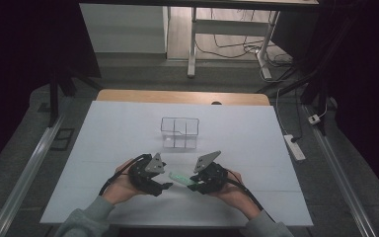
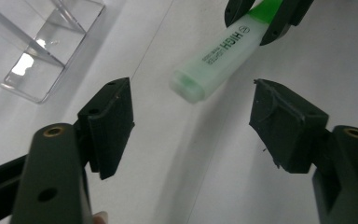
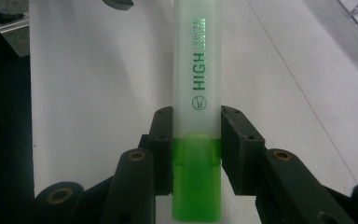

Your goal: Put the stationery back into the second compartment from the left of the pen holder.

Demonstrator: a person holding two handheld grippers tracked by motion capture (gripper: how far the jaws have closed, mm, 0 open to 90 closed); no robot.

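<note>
Right gripper (image 3: 196, 149) clamps a flat-sided, translucent pale-green highlighter (image 3: 196, 93) at its bright green cap, above the white table's (image 1: 103, 148) near edge, pointing between the left gripper's (image 2: 193, 121) wide-spread jaws.

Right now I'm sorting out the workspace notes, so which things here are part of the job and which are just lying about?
In the job:
- highlighter, clamped in the right gripper
- left gripper, open, aimed at the highlighter's pale end
- clear box with compartments, a likely target

Lying about:
- power strip on the floor beside the table
- cables under the far desk
</note>
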